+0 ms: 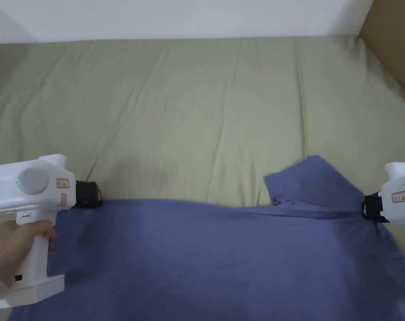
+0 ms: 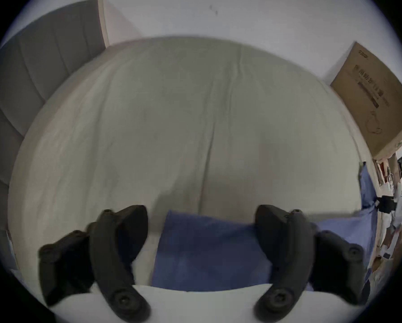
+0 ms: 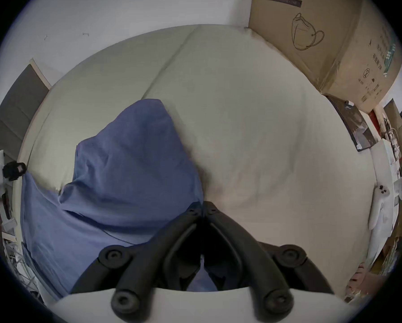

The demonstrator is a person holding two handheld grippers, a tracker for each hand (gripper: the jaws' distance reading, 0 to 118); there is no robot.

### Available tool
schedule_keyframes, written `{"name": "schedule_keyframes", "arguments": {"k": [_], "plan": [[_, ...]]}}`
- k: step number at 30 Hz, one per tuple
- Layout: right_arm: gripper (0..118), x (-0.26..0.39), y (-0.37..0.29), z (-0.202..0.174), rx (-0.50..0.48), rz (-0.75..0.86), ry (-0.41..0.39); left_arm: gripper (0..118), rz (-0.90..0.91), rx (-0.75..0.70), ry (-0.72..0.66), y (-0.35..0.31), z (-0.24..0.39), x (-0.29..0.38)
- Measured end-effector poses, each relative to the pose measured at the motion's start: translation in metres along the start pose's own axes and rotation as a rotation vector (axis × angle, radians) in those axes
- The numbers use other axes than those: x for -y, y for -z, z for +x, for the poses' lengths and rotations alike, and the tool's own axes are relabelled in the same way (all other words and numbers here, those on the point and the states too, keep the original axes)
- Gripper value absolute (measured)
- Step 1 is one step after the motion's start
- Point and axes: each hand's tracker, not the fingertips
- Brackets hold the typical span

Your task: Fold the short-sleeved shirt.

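A blue shirt [image 1: 206, 259] lies spread on a bed with a pale green sheet [image 1: 197, 108]. The shirt covers the near part of the bed, close to the person. Its far edge runs in a fairly straight line from one gripper to the other. On the right side, a short sleeve [image 1: 310, 182] sticks up past that edge and lies on the sheet.

The left gripper [image 1: 88, 194] is at the far left corner of the shirt. A hand [image 1: 16, 246] holds its white handle. In the left gripper view, its two black jaws stand wide apart. The blue cloth [image 2: 207, 251] lies between them, but the jaws do not press on it. It touches or passes just behind the jaw on the right of that view, and there is a gap of bare sheet next to the other jaw.

The right gripper [image 1: 370, 207] is at the right end of the shirt, near the sleeve. In the right gripper view, its two jaws meet at their tips [image 3: 203, 208]. The tips sit right at the edge of the blue cloth, and the cloth looks pinched there. A little blue shows low down between the jaws too.

A brown cardboard box [image 3: 323, 36] stands at the far right corner of the bed, against the white wall [image 1: 189, 16]. A grey headboard [image 2: 32, 76] is on the left side.
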Motion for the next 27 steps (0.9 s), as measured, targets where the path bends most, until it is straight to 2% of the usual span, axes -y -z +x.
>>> {"name": "schedule_keyframes", "arguments": {"k": [1,2,3,4,5,8,12,17,22,27], "plan": [[0,0.001,-0.001,0.001,-0.003,0.001,0.007,69,0.038,-0.043,0.075,-0.006,0.001,0.004],[0,0.001,-0.004,0.001,-0.004,0.003,0.010,56,0.072,-0.009,0.075,-0.018,0.004,0.004],[0,0.000,-0.007,0.001,-0.007,0.007,0.009,9,0.076,-0.027,0.092,-0.028,0.004,0.004],[0,0.000,-0.011,0.001,-0.009,0.015,0.006,9,0.099,-0.005,0.108,-0.036,0.005,0.005],[0,0.000,-0.016,0.001,-0.010,0.022,0.008,1,0.091,-0.008,0.099,-0.044,0.005,0.007],[0,0.002,-0.037,0.001,-0.035,0.055,0.024,1,0.127,-0.026,0.162,-0.070,0.008,0.015],[0,0.013,-0.074,0.000,-0.035,0.092,0.004,1,0.175,0.013,0.147,-0.115,0.002,0.034],[0,0.046,-0.130,0.003,-0.060,0.156,0.018,1,0.244,0.032,0.149,-0.163,-0.008,0.064],[0,0.114,-0.185,0.004,-0.070,0.181,0.020,1,0.272,0.057,0.141,-0.219,-0.030,0.142],[0,0.206,-0.210,0.007,-0.074,0.131,0.050,1,0.210,0.074,0.121,-0.229,-0.051,0.217]]}}
